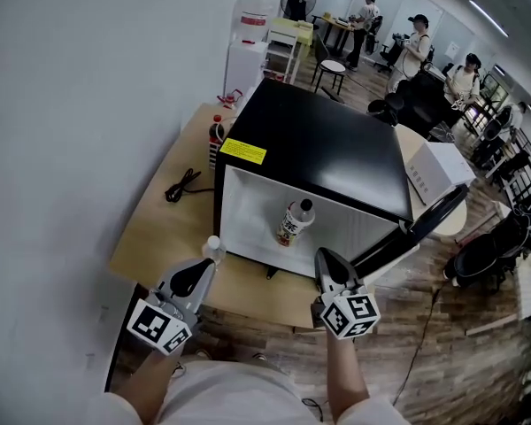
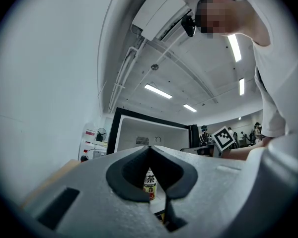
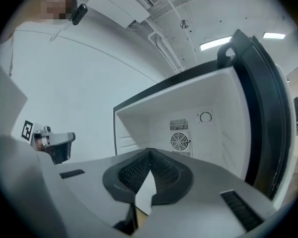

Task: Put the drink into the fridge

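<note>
Judging the placing step done: drink (image 1: 294, 222) upright inside the open fridge (image 1: 319, 140), well apart from both tools. Left hand-held gripper (image 1: 199, 273) and right hand-held gripper (image 1: 329, 268) closed on nothing, near the worktop (image 1: 173, 228) edge. Next, probably: pushing the door (image 1: 425, 224) closed from its outer side.

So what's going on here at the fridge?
A person holds a gripper in each hand in front of a small black fridge on a table. The fridge door hangs open to the right, and a bottle stands upright inside. The left gripper and right gripper are both shut and empty, just outside the opening. The drink looks to be in; the door is not yet closed.
</note>
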